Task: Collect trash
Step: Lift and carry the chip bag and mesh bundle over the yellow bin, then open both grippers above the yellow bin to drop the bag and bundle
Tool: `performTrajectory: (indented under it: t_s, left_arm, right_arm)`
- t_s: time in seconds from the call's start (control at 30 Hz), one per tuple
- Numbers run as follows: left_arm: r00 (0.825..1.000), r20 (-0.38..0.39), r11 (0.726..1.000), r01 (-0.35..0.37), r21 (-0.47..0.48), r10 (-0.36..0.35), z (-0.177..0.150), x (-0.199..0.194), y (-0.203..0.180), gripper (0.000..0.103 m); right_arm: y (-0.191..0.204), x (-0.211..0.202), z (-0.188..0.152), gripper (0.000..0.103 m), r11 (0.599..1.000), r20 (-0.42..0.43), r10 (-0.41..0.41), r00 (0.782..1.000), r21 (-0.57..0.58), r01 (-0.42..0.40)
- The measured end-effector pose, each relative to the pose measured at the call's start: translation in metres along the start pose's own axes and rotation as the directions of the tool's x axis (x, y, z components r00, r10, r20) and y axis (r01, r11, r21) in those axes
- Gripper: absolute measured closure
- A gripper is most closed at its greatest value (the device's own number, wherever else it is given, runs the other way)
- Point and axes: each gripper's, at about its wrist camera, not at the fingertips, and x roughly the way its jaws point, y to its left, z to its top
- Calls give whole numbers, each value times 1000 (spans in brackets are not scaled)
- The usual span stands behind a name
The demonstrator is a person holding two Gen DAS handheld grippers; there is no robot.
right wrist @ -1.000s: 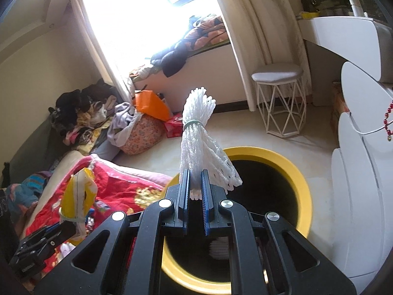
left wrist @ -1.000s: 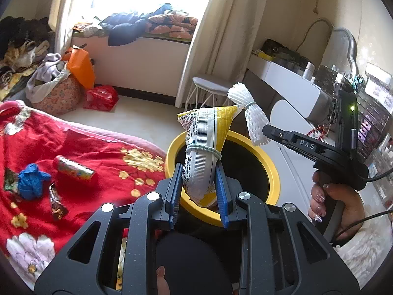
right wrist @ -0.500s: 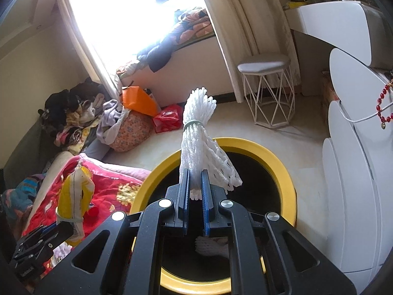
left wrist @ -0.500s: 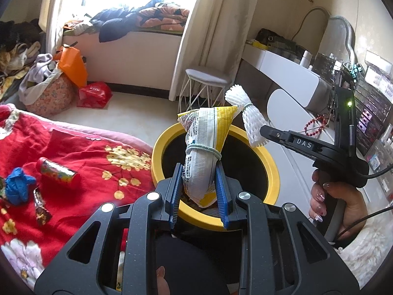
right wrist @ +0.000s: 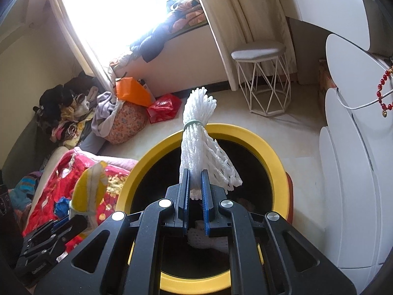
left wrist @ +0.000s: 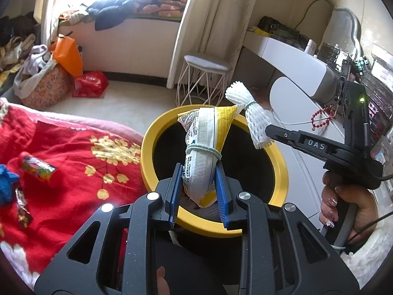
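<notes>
My left gripper (left wrist: 199,175) is shut on a yellow and white snack bag (left wrist: 205,152) bound with a rubber band, held over the black bin with a yellow rim (left wrist: 148,145). My right gripper (right wrist: 195,180) is shut on a white foam net bundle (right wrist: 197,145) tied with a green band, above the same bin (right wrist: 272,162). In the left wrist view the right gripper (left wrist: 270,130) shows side-on with the foam net (left wrist: 248,115), a hand (left wrist: 348,206) on its handle. The right wrist view catches the snack bag (right wrist: 89,189) at lower left. White trash (right wrist: 206,238) lies inside the bin.
A red flowered blanket (left wrist: 73,162) on the left carries a colourful wrapper roll (left wrist: 38,170), a blue crumpled piece (left wrist: 7,184) and a small wrapper (left wrist: 22,209). A white stool (left wrist: 203,78) stands behind the bin. White drawers (right wrist: 348,162) and a desk (left wrist: 294,61) line the right side.
Both grippers have moved forward and lower toward the bin, whose opening now looks larger beneath them. Both grips are unchanged.
</notes>
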Motion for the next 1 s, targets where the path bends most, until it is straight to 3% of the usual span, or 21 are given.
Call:
performTrajectory:
  t_s: [0.4,0.53,0.6,0.63,0.77,0.93,1.0]
  left_arm:
    - [999,-38,999,-8,-31,7,8,25,5,83]
    - [999,-48,998,-17,-57,15,12,30,9,81]
    - [999,-40,997,-13,-75,10,14,29,13,68]
    - [999,-33,997,-4,-82,1,15,28,15,54]
    - [1000,6,995,0,-99,0,19,17,19,28]
    - [999,38,993,-7,-116,12,19,2,19,12]
    - [999,46,994,-11,-108,16,19,-4,18,11]
  right_arm:
    - [-1,7,2,94,999,-42,9,999,-34,-10]
    - [-3,11,1,85,999,-71,14,997,-29,-16]
    - [-6,11,2,78,1000,-73,8,997,-14,-9]
    - [-8,10,3,71,1000,-68,7,998,-3,-8]
    - [-11,5,4,66,1000,-39,-8,999,12,8]
    - [-8,-3,5,56,1000,1,-17,1000,3,17]
    - [-4,-6,6,53,1000,17,-19,1000,-6,19]
